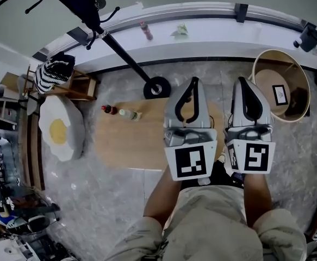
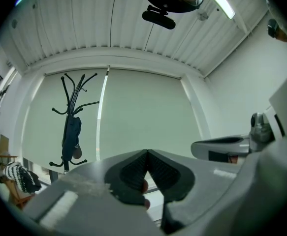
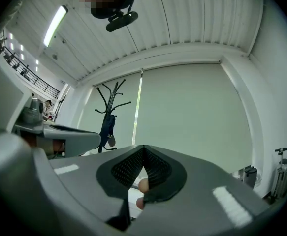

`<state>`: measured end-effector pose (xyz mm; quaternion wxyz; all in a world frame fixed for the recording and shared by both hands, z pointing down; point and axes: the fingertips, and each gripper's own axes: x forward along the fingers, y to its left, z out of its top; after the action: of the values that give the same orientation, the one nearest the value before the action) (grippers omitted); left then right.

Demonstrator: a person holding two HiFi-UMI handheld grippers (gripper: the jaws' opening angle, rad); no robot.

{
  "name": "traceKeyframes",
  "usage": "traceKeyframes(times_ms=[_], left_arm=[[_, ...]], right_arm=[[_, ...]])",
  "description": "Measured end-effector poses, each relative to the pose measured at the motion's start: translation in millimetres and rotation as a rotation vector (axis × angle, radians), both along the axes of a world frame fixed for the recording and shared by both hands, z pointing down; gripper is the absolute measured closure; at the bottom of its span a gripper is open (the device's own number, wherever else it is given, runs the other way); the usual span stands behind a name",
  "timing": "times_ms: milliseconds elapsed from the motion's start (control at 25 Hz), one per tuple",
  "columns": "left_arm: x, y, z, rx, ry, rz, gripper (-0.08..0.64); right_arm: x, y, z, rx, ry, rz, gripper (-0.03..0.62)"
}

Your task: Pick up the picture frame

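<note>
The picture frame [image 1: 280, 94], small with a black border, lies inside a round wooden tub [image 1: 264, 60] at the right of the head view. It does not show in either gripper view. My left gripper [image 1: 194, 81] [image 2: 147, 152] hangs shut and empty over the right end of the oval wooden table [image 1: 125, 143]. Beside it my right gripper [image 1: 241, 81] [image 3: 143, 147] is also shut with nothing in it, just left of the tub. Both point level at a pale window blind.
Two small bottles [image 1: 119, 112] stand on the table's far side. A black coat stand has its base [image 1: 157, 87] behind the table and shows in both gripper views [image 2: 72, 127]. An egg-shaped cushion [image 1: 60, 129] and a chair [image 1: 74, 83] are at the left.
</note>
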<state>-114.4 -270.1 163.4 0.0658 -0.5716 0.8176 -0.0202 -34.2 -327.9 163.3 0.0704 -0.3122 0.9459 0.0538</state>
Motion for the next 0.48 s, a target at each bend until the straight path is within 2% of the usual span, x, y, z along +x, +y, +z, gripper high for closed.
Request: traceKeyframes(times_ms=[200,480], left_arm=[[-8,-4,20,-0.038,0.033,-0.002,0.555],[-19,0,77,-0.108,0.081,-0.012,0.555]], right_arm=[[-7,-6,21,-0.036,0.041,-0.002,0.591],[-13,-5,80,-0.123,0.127,0.002,0.591]])
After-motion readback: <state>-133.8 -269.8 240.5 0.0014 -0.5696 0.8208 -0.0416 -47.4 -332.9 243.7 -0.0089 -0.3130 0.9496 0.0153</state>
